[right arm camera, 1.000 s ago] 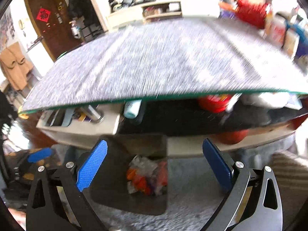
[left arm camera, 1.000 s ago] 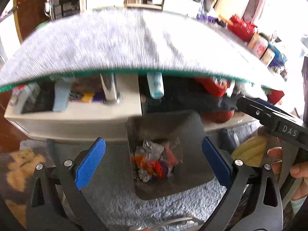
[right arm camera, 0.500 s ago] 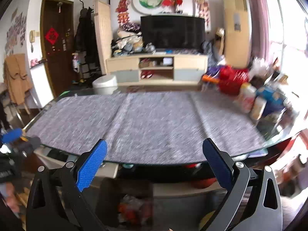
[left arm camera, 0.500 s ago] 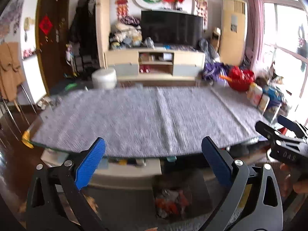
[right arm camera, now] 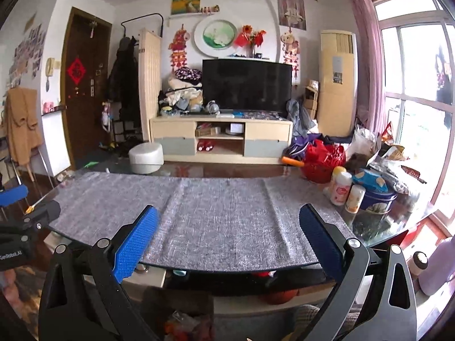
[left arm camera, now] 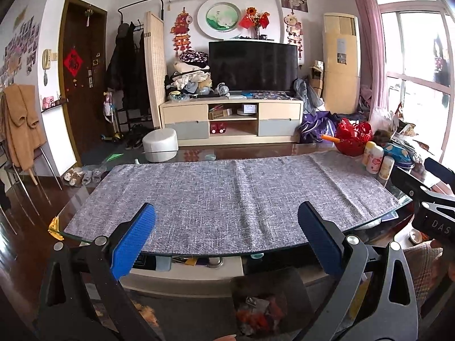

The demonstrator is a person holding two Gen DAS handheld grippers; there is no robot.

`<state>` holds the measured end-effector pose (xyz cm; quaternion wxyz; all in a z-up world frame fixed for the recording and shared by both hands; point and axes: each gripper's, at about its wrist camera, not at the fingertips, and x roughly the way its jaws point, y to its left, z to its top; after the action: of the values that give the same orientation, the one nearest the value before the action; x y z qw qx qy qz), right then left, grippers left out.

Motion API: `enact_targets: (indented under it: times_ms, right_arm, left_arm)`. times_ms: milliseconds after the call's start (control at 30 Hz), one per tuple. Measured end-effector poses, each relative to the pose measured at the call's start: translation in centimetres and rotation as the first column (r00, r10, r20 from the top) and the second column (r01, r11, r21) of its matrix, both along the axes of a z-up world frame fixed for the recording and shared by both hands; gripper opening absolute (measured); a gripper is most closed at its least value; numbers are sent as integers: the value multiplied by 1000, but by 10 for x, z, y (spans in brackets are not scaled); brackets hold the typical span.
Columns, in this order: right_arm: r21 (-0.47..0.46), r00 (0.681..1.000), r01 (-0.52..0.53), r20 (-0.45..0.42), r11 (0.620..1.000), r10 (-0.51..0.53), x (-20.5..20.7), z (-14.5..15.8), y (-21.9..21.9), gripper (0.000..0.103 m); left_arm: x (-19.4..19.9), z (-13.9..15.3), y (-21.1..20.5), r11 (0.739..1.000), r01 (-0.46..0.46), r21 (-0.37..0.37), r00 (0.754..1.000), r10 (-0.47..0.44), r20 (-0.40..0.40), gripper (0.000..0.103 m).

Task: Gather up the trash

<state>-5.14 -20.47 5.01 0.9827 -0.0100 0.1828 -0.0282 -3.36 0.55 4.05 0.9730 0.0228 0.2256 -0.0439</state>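
Observation:
A dark bin [left arm camera: 267, 281] on the floor in front of the table holds crumpled orange, red and silver trash [left arm camera: 256, 312]. It also shows low in the right wrist view [right arm camera: 182, 304] with trash [right arm camera: 182, 326] inside. My left gripper [left arm camera: 226, 244] is open and empty, raised above the bin and facing the grey cloth [left arm camera: 227, 199] on the glass table. My right gripper [right arm camera: 227, 244] is open and empty, level with the table's front edge. No trash shows on the cloth.
Bottles [left arm camera: 375, 159], a red basket [left arm camera: 354, 139] and a blue tin [right arm camera: 375, 196] crowd the table's right end. A shelf with clutter lies under the glass [left arm camera: 184, 267]. A TV stand [left arm camera: 230, 122] and a white stool [left arm camera: 160, 147] stand behind.
Both grippers have risen from just above the bin, below the table edge, to table-top height. The view now takes in the whole table and room. Both stay open.

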Motion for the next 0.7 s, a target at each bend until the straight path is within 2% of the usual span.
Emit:
enact_targets:
  times_ms: [700]
  right_arm:
    - [9, 1000, -21, 13, 1000, 20, 3, 14, 7, 100]
  left_arm:
    - [-3, 13, 6, 1000, 5, -27, 1000, -5, 24, 95]
